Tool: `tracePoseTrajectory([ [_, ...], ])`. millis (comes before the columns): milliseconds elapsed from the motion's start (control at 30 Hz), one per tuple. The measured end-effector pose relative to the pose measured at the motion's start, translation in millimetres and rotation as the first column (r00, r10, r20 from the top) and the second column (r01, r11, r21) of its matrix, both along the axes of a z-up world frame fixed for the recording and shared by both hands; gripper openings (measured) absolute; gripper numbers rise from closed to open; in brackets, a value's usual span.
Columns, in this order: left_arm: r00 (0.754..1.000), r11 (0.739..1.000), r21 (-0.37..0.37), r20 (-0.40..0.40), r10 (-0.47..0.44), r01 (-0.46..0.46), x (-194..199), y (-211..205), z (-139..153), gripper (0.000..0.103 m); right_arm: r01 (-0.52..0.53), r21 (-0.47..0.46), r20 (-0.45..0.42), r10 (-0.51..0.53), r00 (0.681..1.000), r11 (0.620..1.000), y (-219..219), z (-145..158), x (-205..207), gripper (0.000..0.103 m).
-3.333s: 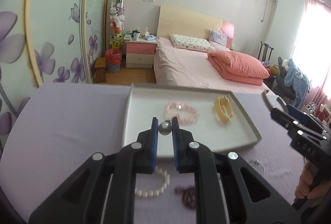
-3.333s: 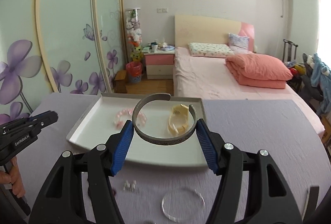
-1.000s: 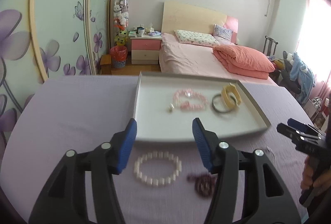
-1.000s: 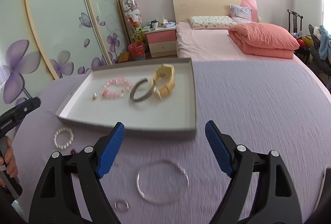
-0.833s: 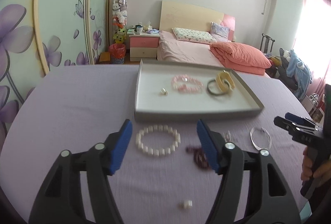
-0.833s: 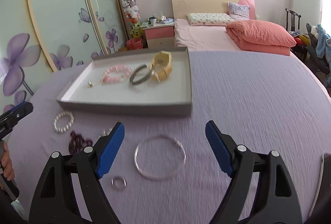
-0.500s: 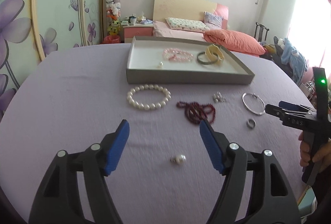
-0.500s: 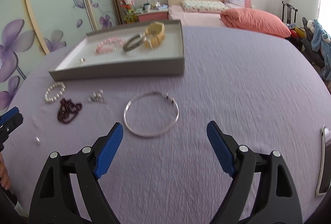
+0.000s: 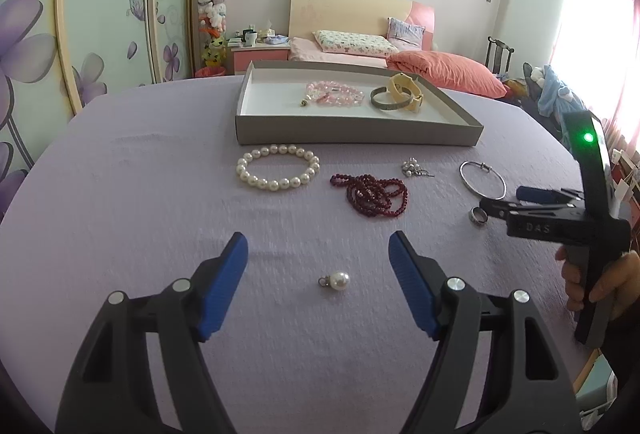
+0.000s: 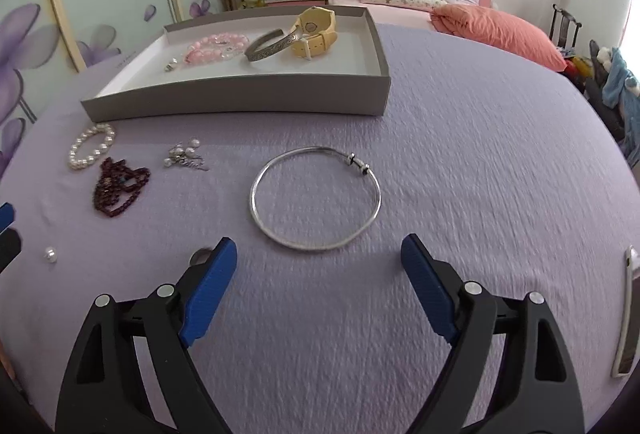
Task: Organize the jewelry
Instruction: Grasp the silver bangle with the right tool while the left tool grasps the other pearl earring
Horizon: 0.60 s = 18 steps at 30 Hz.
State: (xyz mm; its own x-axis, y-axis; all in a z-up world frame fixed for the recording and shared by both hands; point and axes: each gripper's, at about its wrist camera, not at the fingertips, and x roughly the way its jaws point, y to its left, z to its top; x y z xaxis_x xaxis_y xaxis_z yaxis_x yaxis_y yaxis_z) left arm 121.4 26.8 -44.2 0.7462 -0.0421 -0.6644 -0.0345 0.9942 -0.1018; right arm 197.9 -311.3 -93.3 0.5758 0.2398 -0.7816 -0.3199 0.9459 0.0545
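Nearest, the left gripper [image 9: 318,256] stands with fingers spread wide and nothing held. A single pearl pendant [image 9: 335,280] with a small metal loop on its left lies on the lavender counter [image 9: 120,218] between them, apart from both. The right gripper [image 10: 318,264] is likewise wide open and empty above the cloth, its left finger [image 10: 208,284] partly covering a small ring [image 10: 199,256].

Just beyond the right gripper lies a thin silver bangle [image 10: 316,198], a flat, nearly round hoop, clasp toward the far right. To the left a dark red bead strand [image 9: 372,194] sits bunched in loose loops, its long axis running left to right in the left wrist view. Beside it, toward the bangle, is a small cluster of pearl earrings [image 9: 414,167]. Left of the red beads a white pearl bracelet [image 9: 279,172] lies flat as an open oval, wider than deep.

Farther off, a shallow grey tray [image 9: 356,131] with a white floor lies with its long side facing the grippers. It holds, left to right, a small pendant [image 9: 305,103], a pink bead bracelet [image 9: 336,93], an engraved grey cuff [image 10: 272,47] with its opening facing away, and a yellow watch [image 10: 314,31] touching the cuff.

Beyond the counter stands a bed [image 9: 360,51] with an orange quilt.
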Motion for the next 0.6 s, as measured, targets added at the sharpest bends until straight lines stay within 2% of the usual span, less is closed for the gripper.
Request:
tracePoseTrajectory([
  [367, 1.0, 1.0, -0.011, -0.013, -0.011, 0.011, -1.8, 0.2, -3.6, 0.073, 0.014, -0.003, -0.001, -0.014, 1.0, 1.0, 7.4, -0.8, 14.1, 0.087],
  [400, 1.0, 1.0, -0.012, -0.014, -0.012, 0.012, -1.8, 0.1, -4.0, 0.073, 0.014, -0.001, -0.001, -0.014, 1.0, 1.0, 6.7, -0.8, 13.8, 0.085],
  [433, 1.0, 1.0, -0.013, -0.015, -0.013, 0.013, -1.7, -0.5, -4.4, 0.073, 0.013, -0.001, 0.003, -0.013, 1.0, 1.0, 5.9, 0.0, 12.9, 0.074],
  [600, 1.0, 1.0, -0.02, -0.022, -0.023, 0.022, -3.8, -3.0, -6.3, 0.073, 0.004, 0.003, -0.003, -0.004, 1.0, 1.0, 3.6, 2.3, 12.7, 0.072],
])
